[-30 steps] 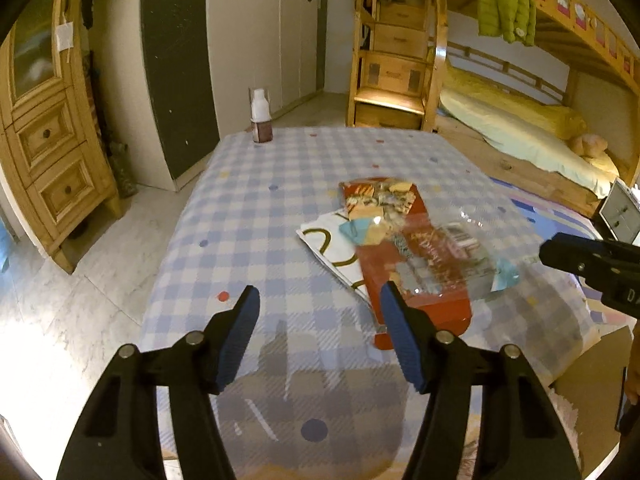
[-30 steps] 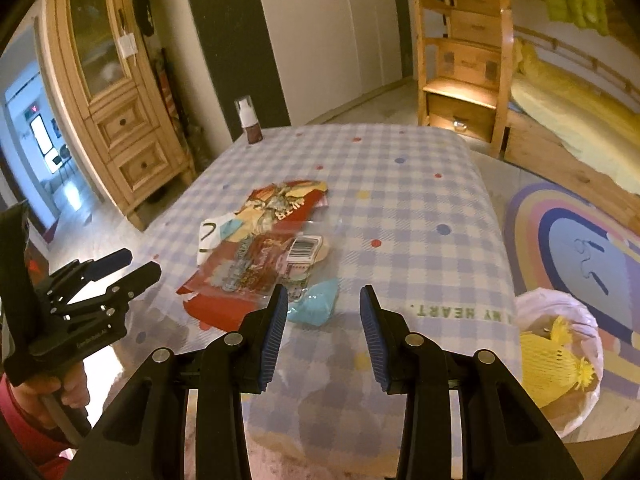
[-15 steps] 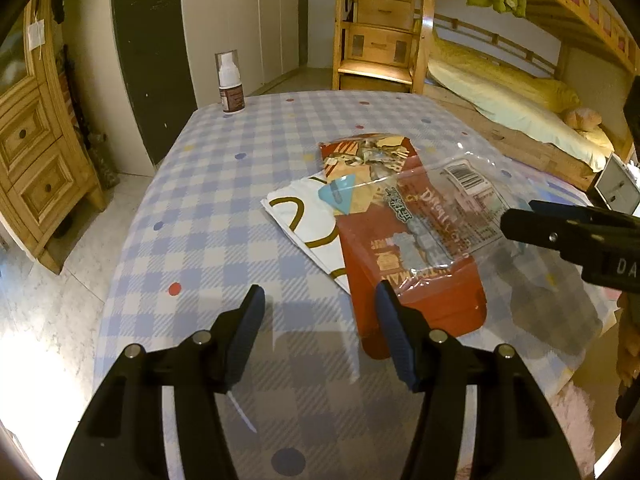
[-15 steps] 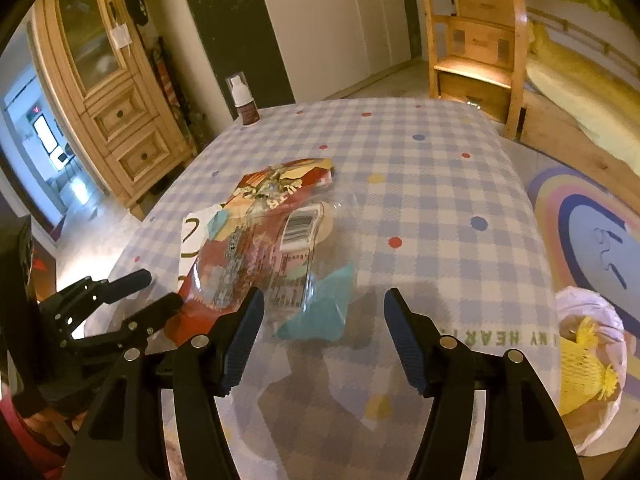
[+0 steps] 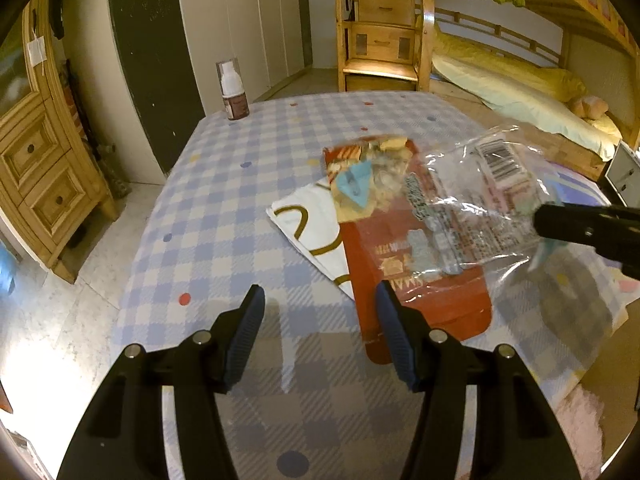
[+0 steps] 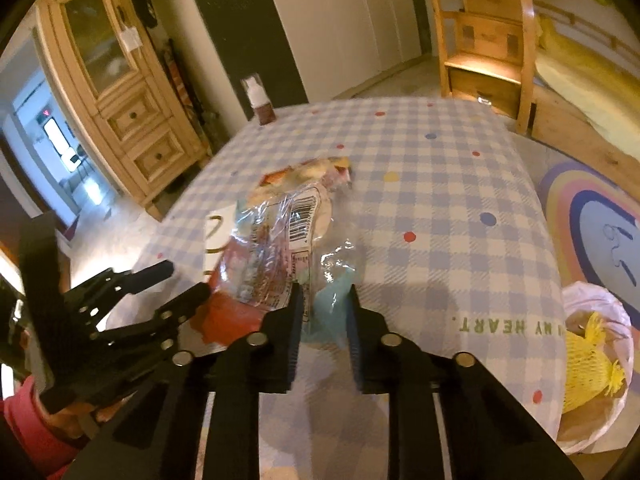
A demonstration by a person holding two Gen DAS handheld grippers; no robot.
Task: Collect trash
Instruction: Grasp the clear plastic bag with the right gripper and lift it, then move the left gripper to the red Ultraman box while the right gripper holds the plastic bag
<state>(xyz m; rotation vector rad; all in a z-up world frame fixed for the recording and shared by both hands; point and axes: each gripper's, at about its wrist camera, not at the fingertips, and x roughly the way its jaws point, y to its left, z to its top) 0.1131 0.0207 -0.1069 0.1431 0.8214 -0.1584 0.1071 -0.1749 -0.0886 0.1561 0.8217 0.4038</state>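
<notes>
A clear plastic wrapper [image 5: 472, 208] with a barcode label and a pale blue corner hangs just above the checked table [image 5: 224, 208]. My right gripper [image 6: 325, 294] has that blue corner between its pads and its jaws are closing on it. In the left wrist view the right gripper [image 5: 538, 220] comes in from the right. Under the wrapper [image 6: 288, 240] lie a red snack packet [image 5: 420, 300] and a white sheet with a brown curl [image 5: 308, 224]. My left gripper [image 5: 319, 292] is open over the near table edge, beside the red packet and holding nothing.
A white bin bag [image 6: 592, 296] holding a yellow net stands on the floor at the right of the table. A small pump bottle [image 5: 234, 92] stands at the far table corner. A wooden cabinet [image 5: 36, 176] is on the left and a bunk bed [image 5: 512, 76] behind.
The right gripper's jaws widened, then closed on the wrapper's blue corner, and the wrapper now rises off the red packet. The left gripper drew slightly closer to the table.
</notes>
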